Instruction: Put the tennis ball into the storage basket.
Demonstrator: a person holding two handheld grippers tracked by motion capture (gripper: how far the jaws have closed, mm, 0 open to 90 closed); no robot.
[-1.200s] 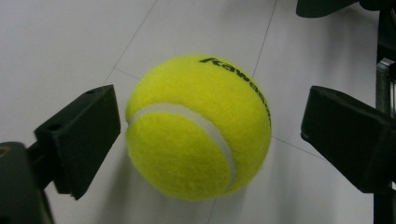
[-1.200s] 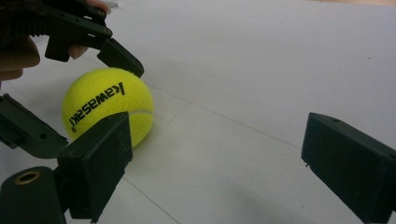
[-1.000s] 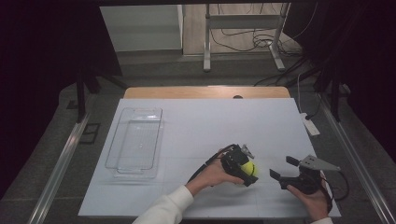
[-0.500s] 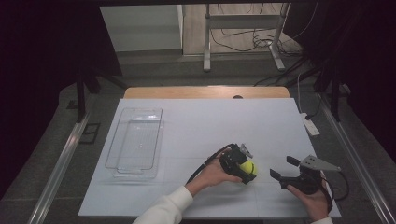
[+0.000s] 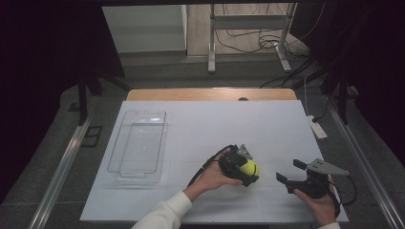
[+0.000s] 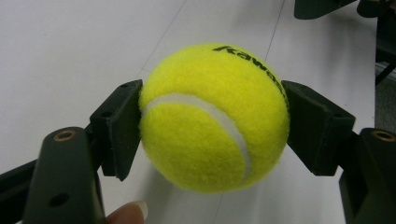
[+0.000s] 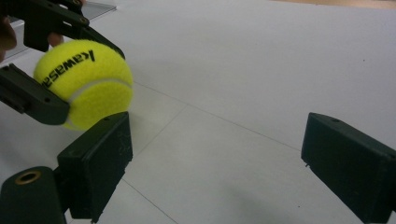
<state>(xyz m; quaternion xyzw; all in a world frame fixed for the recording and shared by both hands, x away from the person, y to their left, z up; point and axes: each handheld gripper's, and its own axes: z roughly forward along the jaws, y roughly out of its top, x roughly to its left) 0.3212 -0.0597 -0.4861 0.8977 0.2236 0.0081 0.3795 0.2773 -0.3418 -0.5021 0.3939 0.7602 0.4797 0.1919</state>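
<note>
Tennis ball [image 5: 250, 168] clamped in left tool [image 5: 241, 168], one black pad pressed to each side, yellow felt bulging between them in the left gripper view [image 6: 212, 116]. Black lettering across the top of the ball, white seam curving over its front. Held low over the white tabletop [image 5: 229, 124], at about 5 o'clock from its middle in the high view. Fingertip [image 6: 127, 213] visible at 6 o'clock in the left gripper view. Right tool [image 5: 289, 172] at 3 o'clock from the ball, near it but apart, jaws spread wide with nothing between them. Same ball seen at 10 o'clock in the right gripper view [image 7: 84, 81], beyond the right tool's near jaw. Clear plastic tray [image 5: 139, 145] well apart at 9 o'clock from the ball, lying flat on the tabletop.
</note>
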